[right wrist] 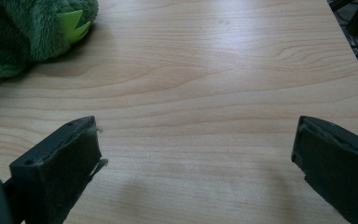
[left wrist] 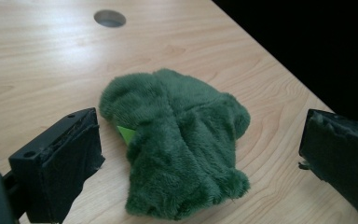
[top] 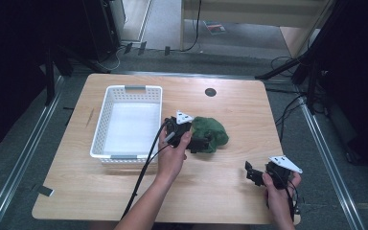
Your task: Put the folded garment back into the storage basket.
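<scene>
A dark green plush toy [top: 212, 133] lies crumpled on the wooden table [top: 124, 191], just right of the white basket [top: 100, 134]. In the left gripper view the plush toy [left wrist: 182, 140] shows a light green patch and lies between the wide-apart jaws of my left gripper [left wrist: 200, 158]. My left gripper [top: 202, 143] is open around the toy's near edge. My right gripper [top: 251, 173] stands open near the table's front right, over bare wood. The right gripper view has the toy [right wrist: 23, 32] with its lime spikes at the top left, well ahead of my right gripper [right wrist: 196, 154].
The white slotted basket is empty and sits left of centre. A round cable hole [top: 210, 92] is at the table's far side. Cables, stands and a metal rail [top: 326, 153] surround the table.
</scene>
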